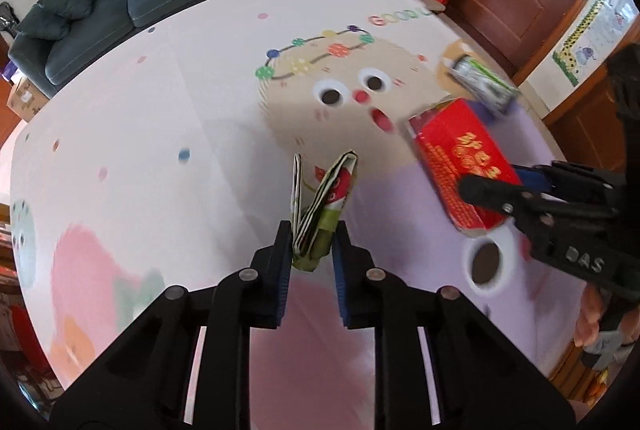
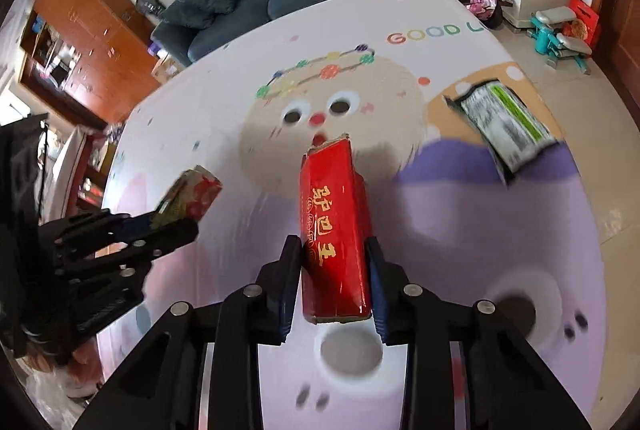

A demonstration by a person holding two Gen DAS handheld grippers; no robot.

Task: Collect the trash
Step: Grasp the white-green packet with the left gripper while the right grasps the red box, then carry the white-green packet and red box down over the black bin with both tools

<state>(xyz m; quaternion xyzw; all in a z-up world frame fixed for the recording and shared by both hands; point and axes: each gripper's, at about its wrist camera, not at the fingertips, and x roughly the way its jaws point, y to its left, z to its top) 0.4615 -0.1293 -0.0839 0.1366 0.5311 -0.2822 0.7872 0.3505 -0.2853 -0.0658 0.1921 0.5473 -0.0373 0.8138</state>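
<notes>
Carrying both pieces off to wherever the trash is being gathered looks like the step in hand, and doing it well means keeping each grip firm and the loads clear of each other, since no bin shows in either view. On the left, the left gripper (image 1: 310, 242) has its jaws closed to a narrow gap on a folded wrapper (image 1: 320, 206), white and green with a red print; the fold sits pinched between the blue pads at its lower end and fans upward and forward beyond the tips, so a slack squeeze could let it slide out. It is held above the tabletop (image 1: 180, 102), whose cartoon-printed cloth shows no contact with it. Moving right, the right gripper (image 2: 332, 270) has its jaws set wider, clamped on the two long sides of a red box (image 2: 334, 230) with gold lettering; the box runs lengthwise between the jaws, its near end level with the pads and its torn far end well past the tips. Farthest right, a silver and green packet (image 2: 504, 122) lies flat on the cloth, well apart from both grippers and not yet collected, likely the next pick.
</notes>
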